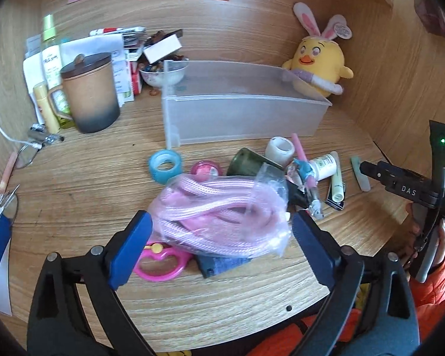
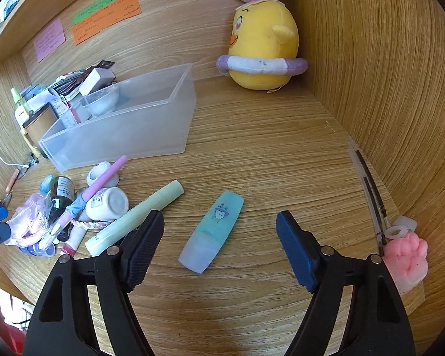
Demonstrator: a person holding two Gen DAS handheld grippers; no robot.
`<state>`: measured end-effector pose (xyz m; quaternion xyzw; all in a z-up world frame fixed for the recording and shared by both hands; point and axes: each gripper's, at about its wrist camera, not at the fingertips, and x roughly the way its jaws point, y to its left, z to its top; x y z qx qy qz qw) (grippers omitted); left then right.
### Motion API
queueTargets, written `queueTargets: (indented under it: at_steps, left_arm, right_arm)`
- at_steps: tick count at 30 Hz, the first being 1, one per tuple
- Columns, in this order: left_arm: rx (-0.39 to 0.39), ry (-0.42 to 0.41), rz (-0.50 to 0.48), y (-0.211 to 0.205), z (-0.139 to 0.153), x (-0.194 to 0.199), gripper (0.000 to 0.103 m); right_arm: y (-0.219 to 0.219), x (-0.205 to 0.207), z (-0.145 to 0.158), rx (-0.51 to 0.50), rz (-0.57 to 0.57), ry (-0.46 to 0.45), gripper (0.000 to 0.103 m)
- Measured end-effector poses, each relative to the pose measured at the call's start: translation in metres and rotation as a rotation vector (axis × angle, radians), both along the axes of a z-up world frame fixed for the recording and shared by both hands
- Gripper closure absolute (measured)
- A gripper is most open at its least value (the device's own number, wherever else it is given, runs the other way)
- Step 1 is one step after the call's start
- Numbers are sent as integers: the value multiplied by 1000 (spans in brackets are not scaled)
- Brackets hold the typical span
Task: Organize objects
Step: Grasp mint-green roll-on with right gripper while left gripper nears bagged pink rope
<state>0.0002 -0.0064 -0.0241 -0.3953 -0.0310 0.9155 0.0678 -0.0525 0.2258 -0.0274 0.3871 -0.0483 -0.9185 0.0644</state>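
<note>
My left gripper [image 1: 221, 216] is open, and its blue pads flank a clear bag of pink cord [image 1: 219, 219] that rests on the desk over pink scissors [image 1: 160, 261]. Whether the pads brush the bag I cannot tell. My right gripper [image 2: 219, 216] is open too, low over the desk. A small teal bottle [image 2: 213, 231] lies flat between its pads, touching neither. A clear plastic bin [image 1: 237, 98] [image 2: 109, 118] stands behind a heap of small items: a blue tape roll [image 1: 165, 166], a dark green bottle [image 1: 246, 161], a white bottle [image 2: 108, 204] and a light green tube [image 2: 133, 219].
A yellow plush chick [image 2: 261, 41] sits in the back right corner. A lidded mug [image 1: 89, 92], a bowl [image 1: 163, 74], boxes and papers crowd the back left. Glasses [image 1: 26, 154] lie at the left, and a pink paw toy [image 2: 406, 258] rests against the right wall.
</note>
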Motion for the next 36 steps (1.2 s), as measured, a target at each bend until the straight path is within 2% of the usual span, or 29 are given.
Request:
queueTargets:
  at_steps: [2, 6, 8, 14, 17, 21, 26, 28, 31, 36]
  left_arm:
    - [-37, -9, -21, 10, -4, -6, 4]
    - [-95, -46, -11, 14, -17, -14, 4]
    - [-104, -47, 10, 9, -19, -13, 4]
    - [-98, -39, 63, -18, -14, 1, 4]
    - [-108, -62, 110, -33, -14, 9, 4]
    - [-137, -92, 181, -54, -13, 18, 4]
    - [-41, -54, 198, -61, 11, 20, 4]
    - [-48, -47, 205, -51, 16, 10, 1]
    - [-90, -86, 219, -39, 7, -15, 1]
    - [-108, -178, 262, -34, -24, -46, 1]
  right_arm:
    - [0, -1, -3, -2, 3, -7, 31]
    - [0, -5, -10, 0, 11, -27, 48]
    - [-1, -6, -12, 17, 8, -20, 52]
    - [-6, -7, -12, 36, 48, -18, 74]
    - [-8, -6, -12, 57, 51, -10, 79]
    - [-6, -4, -13, 62, 55, -3, 80]
    - [-8, -4, -13, 76, 62, 9, 80]
    - [-8, -3, -13, 72, 68, 12, 80]
    - [-7, -3, -13, 50, 78, 9, 80]
    - [-6, -1, -11, 42, 86, 25, 80]
